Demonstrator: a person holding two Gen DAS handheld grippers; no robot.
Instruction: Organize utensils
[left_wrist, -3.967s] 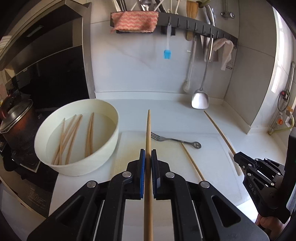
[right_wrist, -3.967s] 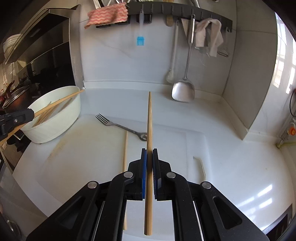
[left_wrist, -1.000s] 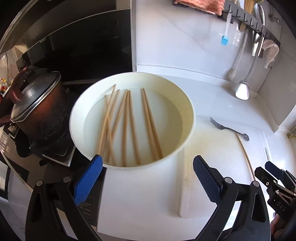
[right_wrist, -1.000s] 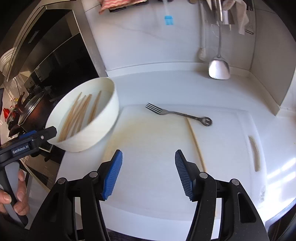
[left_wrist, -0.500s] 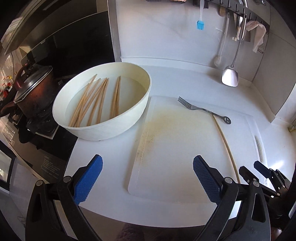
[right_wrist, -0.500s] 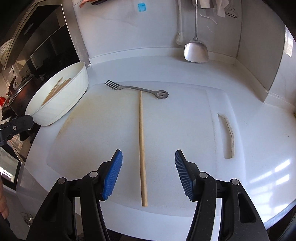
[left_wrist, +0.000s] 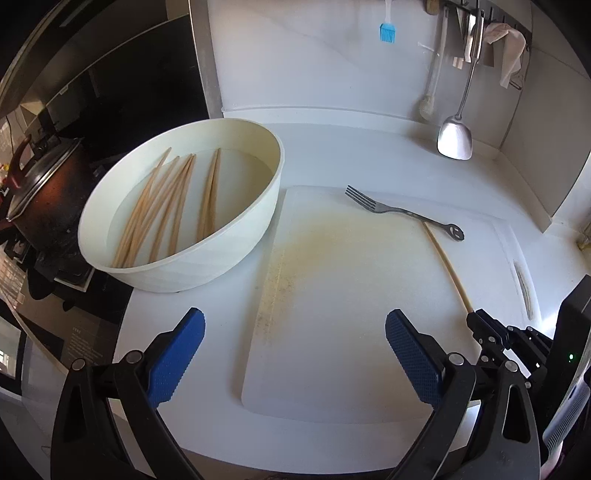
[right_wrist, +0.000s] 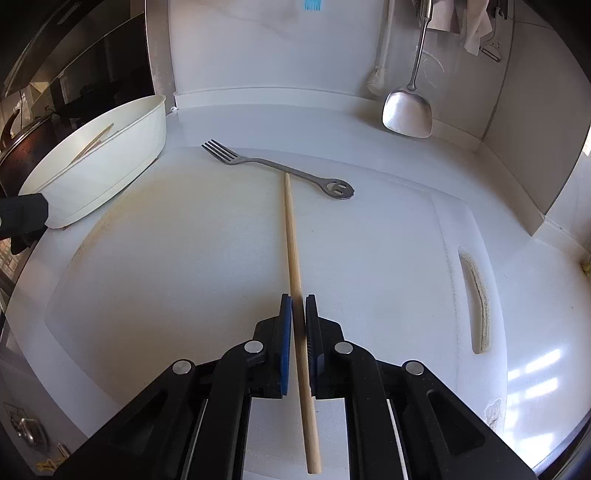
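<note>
Two grippers: you had one in each hand, both low over the white cutting board (right_wrist: 184, 258).
Right gripper (right_wrist: 297, 306): your jaws were clenched on a single wooden chopstick (right_wrist: 291, 240), the blue pads pressed against its sides near the thicker end.
Chopstick position: its butt stuck out behind your fingers toward the camera, and the rest ran forward along the board, lying low on or just above it; I could not tell which.
Chopstick tip: it reached the handle of the metal fork (right_wrist: 277, 168) and appeared to touch it.
Left gripper (left_wrist: 293, 354): your jaws were spread wide and released, gripping nothing, hovering over the near left part of the board and the counter (left_wrist: 207, 302).
Side view of your right hand's tool: in the left wrist camera it sat at the lower right, with the chopstick running from it toward the fork.
Fork: it lay diagonally on the far part of the board, tines pointing left toward the bowl (left_wrist: 221, 266), smiley cut-out handle to the right.
Bowl: cream coloured, just beside the board's left edge, with a bundle of chopsticks (left_wrist: 170, 203) lying inside.
Pot (left_wrist: 40, 199): dark, lidded, left of the bowl on the hob.
Back wall: a steel spatula (right_wrist: 406, 107) and a blue brush (left_wrist: 387, 31) hung from the rack.
</note>
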